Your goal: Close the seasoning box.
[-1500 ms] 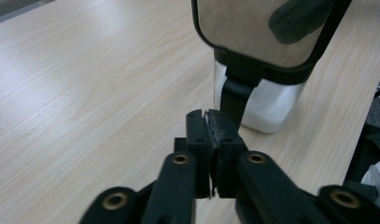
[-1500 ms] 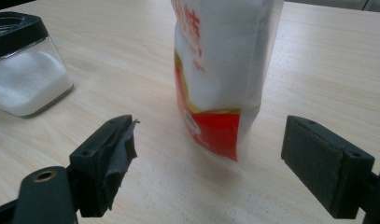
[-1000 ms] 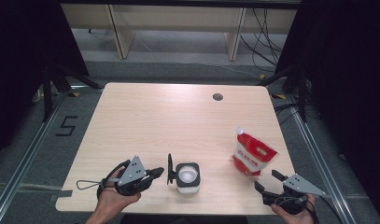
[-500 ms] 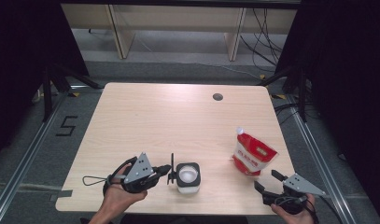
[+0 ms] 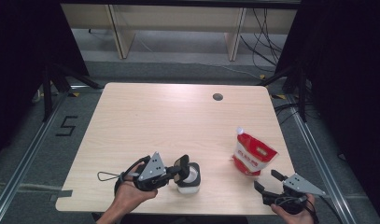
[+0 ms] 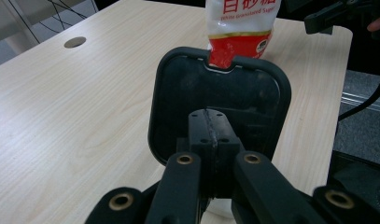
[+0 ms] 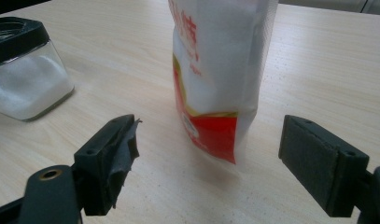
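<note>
At the table's near edge, the left gripper (image 5: 182,169) pinches the stiff, light black lid (image 6: 219,105) by its tab; the right gripper (image 7: 208,163) is spread.

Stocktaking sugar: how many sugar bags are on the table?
1. The sugar bag stands upright near the table's right edge, just ahead of the right hand-held gripper.

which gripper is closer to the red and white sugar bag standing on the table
Right. The right gripper sits just in front of the red and white plastic sugar bag, jaws open toward it. The left gripper is across the table, shut on the black jar lid.
</note>
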Available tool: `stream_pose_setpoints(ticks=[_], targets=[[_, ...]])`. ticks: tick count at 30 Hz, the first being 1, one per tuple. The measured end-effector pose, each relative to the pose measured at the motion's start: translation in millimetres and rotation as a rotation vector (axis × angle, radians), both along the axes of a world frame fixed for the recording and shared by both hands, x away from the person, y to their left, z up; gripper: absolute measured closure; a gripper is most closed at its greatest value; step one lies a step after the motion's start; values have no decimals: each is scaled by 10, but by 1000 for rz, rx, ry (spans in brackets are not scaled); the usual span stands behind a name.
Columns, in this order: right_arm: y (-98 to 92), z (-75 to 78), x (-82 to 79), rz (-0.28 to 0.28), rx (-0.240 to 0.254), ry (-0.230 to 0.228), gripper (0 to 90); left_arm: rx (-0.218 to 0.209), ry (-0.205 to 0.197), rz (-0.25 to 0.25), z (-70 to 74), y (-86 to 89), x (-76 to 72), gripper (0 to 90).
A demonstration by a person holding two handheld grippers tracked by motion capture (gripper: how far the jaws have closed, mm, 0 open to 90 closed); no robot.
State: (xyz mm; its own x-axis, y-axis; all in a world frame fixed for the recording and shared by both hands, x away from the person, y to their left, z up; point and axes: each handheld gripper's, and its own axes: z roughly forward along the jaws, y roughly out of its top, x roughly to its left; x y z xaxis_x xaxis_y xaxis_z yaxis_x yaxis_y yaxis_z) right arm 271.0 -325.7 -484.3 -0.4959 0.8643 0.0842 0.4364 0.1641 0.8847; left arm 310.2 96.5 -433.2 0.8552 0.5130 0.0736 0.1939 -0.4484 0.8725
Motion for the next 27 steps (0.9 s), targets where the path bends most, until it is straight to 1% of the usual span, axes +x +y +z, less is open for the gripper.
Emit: stream_pose_setpoints(ticks=[1, 2, 3, 4, 5, 6, 7, 8, 9, 11, 12, 14, 16, 17, 19, 21, 22, 25, 26, 27], targets=[[1, -1, 1, 1, 0, -1, 204, -2, 10, 3, -15, -9, 2, 894], [0, -1, 1, -1, -1, 0, 204, 10, 1, -6, -17, -6, 13, 893], [-7, -3, 11, 7, -10, -11, 204, 2, 14, 0, -30, -16, 10, 894], [-6, -3, 10, 7, -9, -11, 204, 6, 4, -6, -37, -19, 17, 894], [5, 1, -4, -1, -2, 4, 204, 0, 18, 3, -50, -28, 12, 893], [4, 2, 2, 4, -5, -5, 204, 2, 19, 2, -55, -32, 14, 893], [-6, 1, 13, 11, -18, -23, 204, 2, 17, -7, -67, -40, 22, 893], [-19, -1, 28, 19, -35, -43, 204, 13, 13, -6, -70, -45, 23, 894], [-16, -4, 30, 17, -33, -48, 204, 7, 25, -2, -85, -61, 18, 893], [-19, -2, 29, 20, -35, -43, 204, 23, 16, -16, -93, -71, 30, 893], [-18, -2, 28, 20, -34, -44, 204, 21, 27, -10, -102, -85, 27, 893], [-19, 0, 28, 19, -36, -44, 204, 27, 27, -20, -111, -101, 42, 893], [-20, -1, 29, 20, -36, -44, 204, 22, 34, -15, -141, -133, 42, 893], [-19, -1, 29, 20, -35, -44, 204, 33, 18, -27, -147, -135, 55, 893], [-20, -2, 28, 21, -38, -42, 204, 25, 37, -24, -145, -151, 47, 893], [-16, -4, 28, 18, -36, -46, 204, 23, 38, -23, -143, -151, 47, 893], [-19, 0, 27, 22, -38, -40, 204, 30, 36, -21, -139, -146, 46, 893], [-16, -3, 28, 18, -36, -45, 204, 4, 45, -18, -119, -132, 39, 892], [-18, -1, 28, 22, -38, -40, 204, 9, 37, -27, -111, -120, 48, 891], [-18, -1, 29, 22, -38, -40, 204, 1, 39, -19, -102, -115, 41, 889]])
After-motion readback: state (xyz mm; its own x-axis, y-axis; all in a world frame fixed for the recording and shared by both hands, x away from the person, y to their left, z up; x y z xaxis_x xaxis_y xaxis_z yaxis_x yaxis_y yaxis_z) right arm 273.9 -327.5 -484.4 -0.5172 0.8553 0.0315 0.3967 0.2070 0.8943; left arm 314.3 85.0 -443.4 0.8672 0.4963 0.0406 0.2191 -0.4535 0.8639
